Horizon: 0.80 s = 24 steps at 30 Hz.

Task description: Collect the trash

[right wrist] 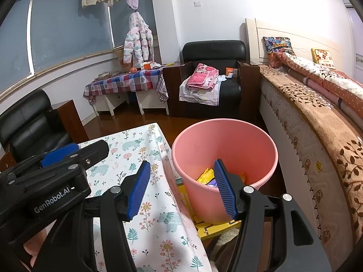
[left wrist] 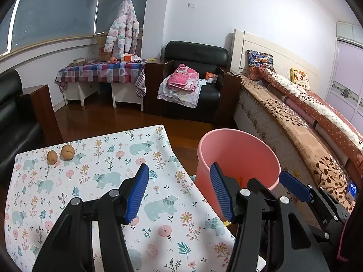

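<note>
Both grippers hang empty, jaws spread wide: the left gripper (left wrist: 179, 192) over the floral tablecloth (left wrist: 109, 181), the right gripper (right wrist: 182, 188) at the pink bin (right wrist: 226, 136), which already holds wrappers (right wrist: 205, 176). Two walnuts (left wrist: 61, 154), left of frame, remain. Being round, they could roll off if nudged or pinched off-centre.

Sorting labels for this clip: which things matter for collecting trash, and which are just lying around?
Job:
two walnuts on the table
pink bin holding wrappers
left gripper, right gripper, both open, empty

Lying about:
pink blanket on armchair
hanging jacket
bed
</note>
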Each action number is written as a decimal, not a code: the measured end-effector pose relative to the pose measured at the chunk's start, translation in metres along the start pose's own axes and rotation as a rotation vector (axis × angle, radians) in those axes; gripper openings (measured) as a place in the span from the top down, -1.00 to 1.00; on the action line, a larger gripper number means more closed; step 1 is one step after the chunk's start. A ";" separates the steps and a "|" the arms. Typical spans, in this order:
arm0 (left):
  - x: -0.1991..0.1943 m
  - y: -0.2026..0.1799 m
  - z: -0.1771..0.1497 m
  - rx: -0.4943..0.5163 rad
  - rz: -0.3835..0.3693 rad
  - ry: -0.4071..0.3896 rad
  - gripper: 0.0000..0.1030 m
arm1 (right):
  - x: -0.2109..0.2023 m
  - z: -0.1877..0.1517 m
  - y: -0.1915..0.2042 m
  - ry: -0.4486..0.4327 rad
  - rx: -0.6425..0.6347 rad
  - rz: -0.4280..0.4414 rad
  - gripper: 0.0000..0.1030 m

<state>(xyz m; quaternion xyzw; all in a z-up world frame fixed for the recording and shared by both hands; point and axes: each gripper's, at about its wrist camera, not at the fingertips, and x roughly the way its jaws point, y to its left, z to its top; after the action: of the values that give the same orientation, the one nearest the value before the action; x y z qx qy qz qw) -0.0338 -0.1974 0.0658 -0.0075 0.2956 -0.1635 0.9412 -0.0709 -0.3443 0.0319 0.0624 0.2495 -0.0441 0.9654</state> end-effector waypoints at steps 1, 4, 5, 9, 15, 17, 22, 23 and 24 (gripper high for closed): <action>0.000 0.000 -0.001 0.000 0.001 0.001 -0.09 | 0.000 -0.001 0.000 0.001 -0.001 0.001 -0.14; 0.000 0.000 -0.001 -0.001 0.000 0.001 -0.09 | 0.001 -0.001 -0.001 0.002 0.000 0.001 -0.14; 0.001 -0.001 -0.001 -0.001 0.001 0.002 -0.09 | 0.001 -0.001 -0.001 0.002 0.000 0.001 -0.14; 0.002 -0.001 -0.003 0.001 0.001 0.006 -0.09 | 0.001 -0.001 -0.001 0.004 0.000 0.001 -0.14; 0.003 -0.001 -0.005 0.000 0.000 0.010 -0.09 | 0.007 -0.002 0.001 0.014 -0.005 0.003 -0.14; 0.003 -0.001 -0.007 0.001 0.000 0.011 -0.09 | 0.007 -0.002 0.001 0.015 -0.006 0.002 -0.14; 0.003 -0.001 -0.006 0.001 0.000 0.011 -0.09 | 0.008 -0.003 0.000 0.018 -0.005 0.002 -0.14; 0.003 -0.001 -0.007 0.001 0.000 0.012 -0.09 | 0.008 -0.004 0.000 0.020 -0.005 0.001 -0.14; 0.003 -0.001 -0.006 0.001 0.000 0.012 -0.09 | 0.009 -0.004 0.000 0.022 -0.005 0.001 -0.14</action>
<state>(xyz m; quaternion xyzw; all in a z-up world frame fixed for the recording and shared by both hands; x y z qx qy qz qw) -0.0348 -0.1992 0.0593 -0.0062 0.3014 -0.1635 0.9394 -0.0653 -0.3440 0.0244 0.0605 0.2600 -0.0422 0.9628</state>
